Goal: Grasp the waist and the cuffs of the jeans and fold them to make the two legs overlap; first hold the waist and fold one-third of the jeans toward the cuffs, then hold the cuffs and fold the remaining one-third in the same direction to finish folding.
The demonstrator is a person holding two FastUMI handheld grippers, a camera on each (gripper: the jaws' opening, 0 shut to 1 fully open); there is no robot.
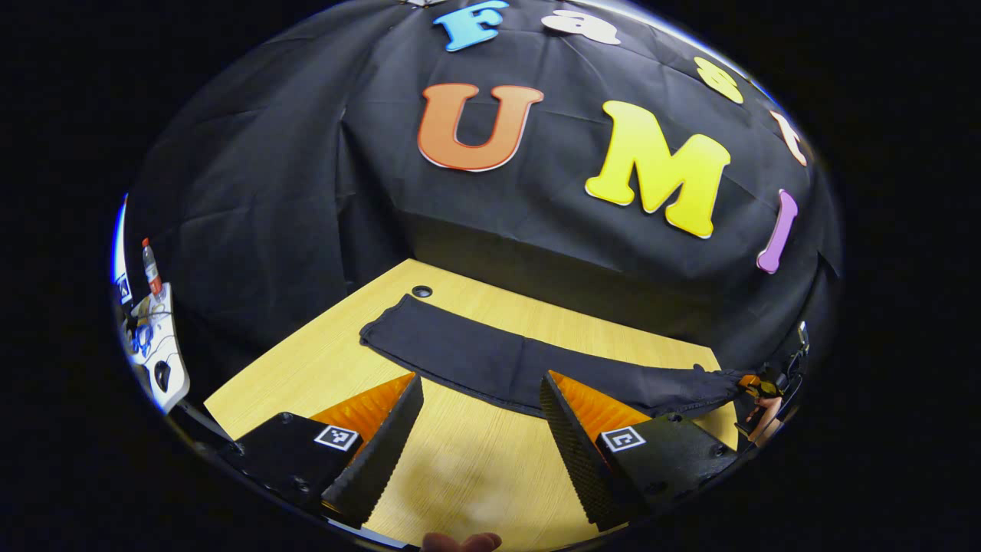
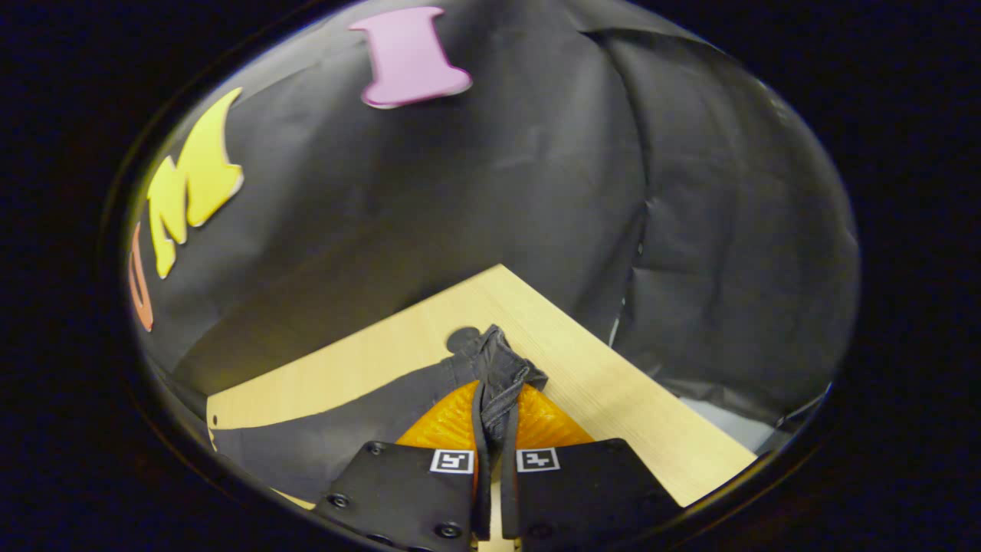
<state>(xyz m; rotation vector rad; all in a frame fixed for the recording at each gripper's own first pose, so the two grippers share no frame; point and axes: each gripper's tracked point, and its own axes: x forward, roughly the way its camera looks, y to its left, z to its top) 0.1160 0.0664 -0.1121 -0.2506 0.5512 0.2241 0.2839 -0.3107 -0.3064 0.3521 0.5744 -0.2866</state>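
Observation:
Dark jeans lie stretched as one long strip across the wooden table, legs overlapped. The narrow cuff end rests flat at the far left. My left gripper hovers open over the table at the strip's near edge, with nothing between its fingers. At the far right the other gripper, held in a hand, lifts the bunched wide end slightly. In the right gripper view my right gripper is shut on that gathered waist fabric, and the rest of the jeans trails off to the left on the table.
A round cable hole sits in the table just behind the cuff end; another is beside the waist. A white stand with a bottle is off the table's left. A thumb shows at the bottom edge.

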